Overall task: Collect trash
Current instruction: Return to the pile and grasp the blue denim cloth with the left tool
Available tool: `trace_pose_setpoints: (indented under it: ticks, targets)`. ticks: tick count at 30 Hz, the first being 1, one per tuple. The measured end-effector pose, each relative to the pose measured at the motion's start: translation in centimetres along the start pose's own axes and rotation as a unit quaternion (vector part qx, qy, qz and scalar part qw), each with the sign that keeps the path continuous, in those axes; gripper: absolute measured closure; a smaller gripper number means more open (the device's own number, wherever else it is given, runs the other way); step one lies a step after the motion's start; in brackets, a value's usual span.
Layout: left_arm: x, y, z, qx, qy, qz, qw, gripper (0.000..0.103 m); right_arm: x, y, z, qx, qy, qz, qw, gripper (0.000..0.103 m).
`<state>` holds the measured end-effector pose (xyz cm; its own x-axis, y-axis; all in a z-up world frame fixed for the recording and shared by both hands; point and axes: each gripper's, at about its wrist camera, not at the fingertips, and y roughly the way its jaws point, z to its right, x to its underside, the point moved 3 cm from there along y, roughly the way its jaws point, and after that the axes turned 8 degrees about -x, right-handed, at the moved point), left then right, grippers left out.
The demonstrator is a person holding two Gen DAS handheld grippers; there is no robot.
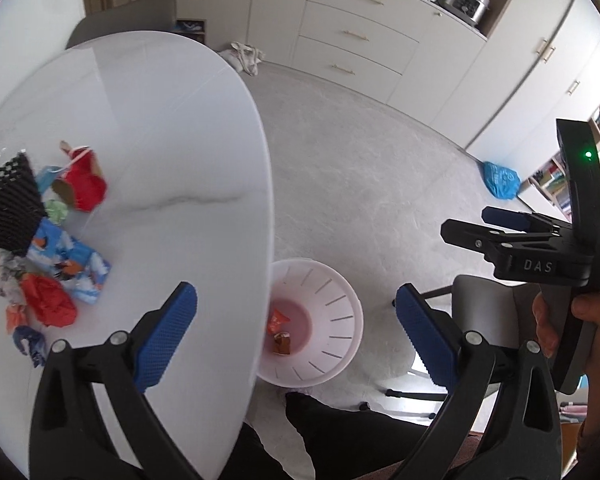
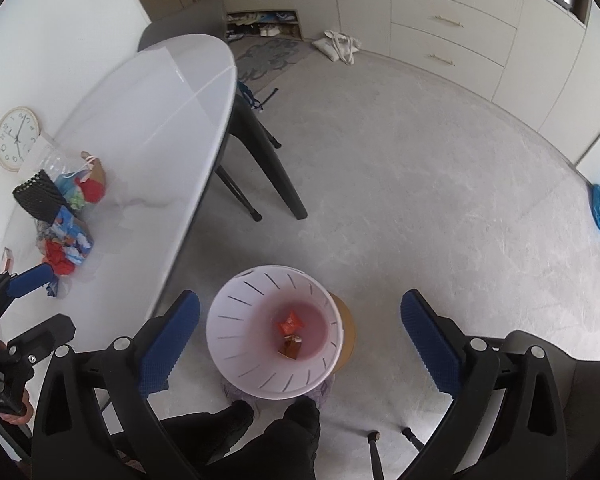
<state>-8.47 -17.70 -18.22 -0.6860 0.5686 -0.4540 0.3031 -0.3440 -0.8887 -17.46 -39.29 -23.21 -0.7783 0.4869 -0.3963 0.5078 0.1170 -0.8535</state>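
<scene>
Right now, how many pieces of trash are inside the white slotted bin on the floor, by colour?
Orange-red crumpled wrapper: 1
Brown wrapper: 1
Total: 2, both on the bottom of the white slotted bin.

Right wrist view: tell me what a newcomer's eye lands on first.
The pink bin on the floor beside the white table stands out, with two orange-red wrappers at its bottom. Next comes the bright trash pile at the table's left end. Both tongs, right and left, are open and empty.
</scene>
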Motion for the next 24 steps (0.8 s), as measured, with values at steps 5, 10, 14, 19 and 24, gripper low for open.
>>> trace_pose_setpoints:
  ticks: [5,10,14,19,24]
  targets:
    - [0.9,-1.8,-3.9,-0.026,-0.034,0.018,0.9989,0.008,-0.3,-0.6,-3.7,-0.014,-0.025,0.012,1.000,0.003]
    - [2.4,-3.8,-9.5,-0.064,-0.077,0.035,0.9944,0.008,-0.7,-0.2,-8.1,-0.038,-0.049,0.017,0.998,0.003]
    - [3.9,-4.5,-15.2,-0.097,-0.130,0.036,0.9861,0.008,-0.5,0.8,-12.2,-0.055,-0.078,0.016,0.995,0.003]
    - [6.2,-3.5,-21.6,-0.130,-0.184,0.022,0.9742,0.008,0.3,2.4,-17.2,-0.079,-0.109,0.004,0.991,0.003]
    - [7.6,-1.1,-24.8,-0.131,-0.209,-0.004,0.9690,0.012,0.9,3.9,-21.5,-0.102,-0.127,-0.014,0.987,0.003]
